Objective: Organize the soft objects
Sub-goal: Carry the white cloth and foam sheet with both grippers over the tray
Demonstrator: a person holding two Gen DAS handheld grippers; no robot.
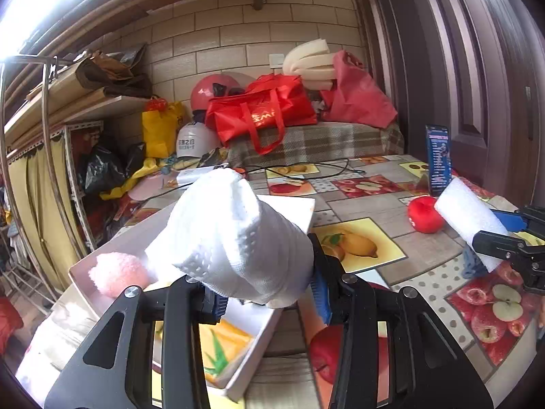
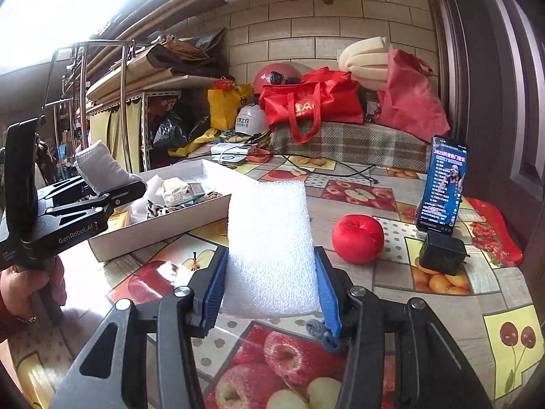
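The left gripper [image 1: 265, 293] pinches a folded wad of white paper towel [image 1: 235, 235] between its blue pads, held above the near end of the white tray [image 1: 296, 206]. The right gripper [image 2: 269, 293] is clamped on a white foam block [image 2: 272, 248], which stands up between its jaws over the fruit-print tablecloth [image 2: 425, 306], to the right of the tray and not yet above it.

Judging from this, the sorting is well under way but unfinished: two soft items are in the air and look bound for the tray, and neither is released.

Just below and left of the left gripper, one pink fluffy ball [image 1: 117, 272] already lies in the tray. From the right wrist view the tray's far part also holds several small soft things, a packet and scraps among them; they overlap too much to count exactly.

Ahead and right of the right gripper, one red stuffed ball [image 2: 357, 238] sits on the cloth, apart from the tray, so it appears to be left to collect.

Beyond it stand one phone [image 2: 442, 184] and one black charger [image 2: 441, 254], which are not soft goods.
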